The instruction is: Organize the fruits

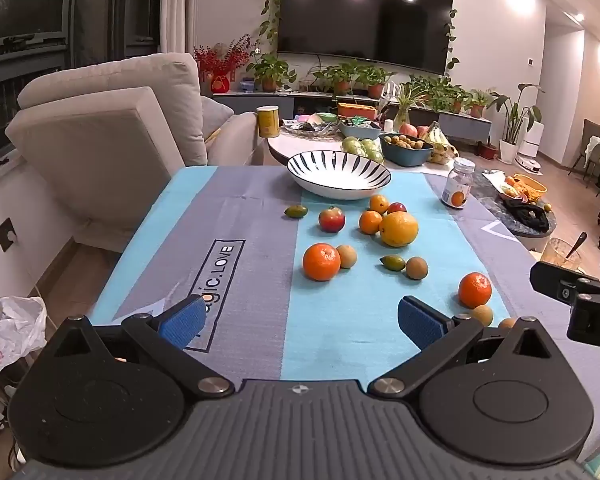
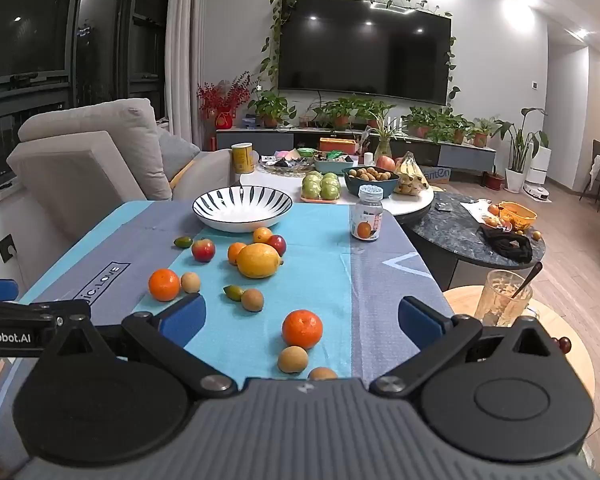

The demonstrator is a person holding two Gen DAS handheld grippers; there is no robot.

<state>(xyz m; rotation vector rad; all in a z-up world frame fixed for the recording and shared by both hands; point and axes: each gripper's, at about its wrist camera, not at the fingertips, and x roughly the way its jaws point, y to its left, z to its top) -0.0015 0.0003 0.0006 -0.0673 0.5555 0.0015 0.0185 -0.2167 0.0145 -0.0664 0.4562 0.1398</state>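
Both hand-held grippers [image 1: 300, 318] [image 2: 302, 316] wide apart, unloaded

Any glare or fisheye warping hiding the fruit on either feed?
Left wrist: ceiling lights glare on the TV, the fruit evenly lit, the bowl sharp. Right wrist: edges bow, the window frame curves; the nearest orange is clear.

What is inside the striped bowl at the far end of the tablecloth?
Nothing shows inside the striped bowl: its white floor looks bare in the right wrist view. The near rim hides a thin strip of the bottom. All the fruit still lies on the tablecloth.
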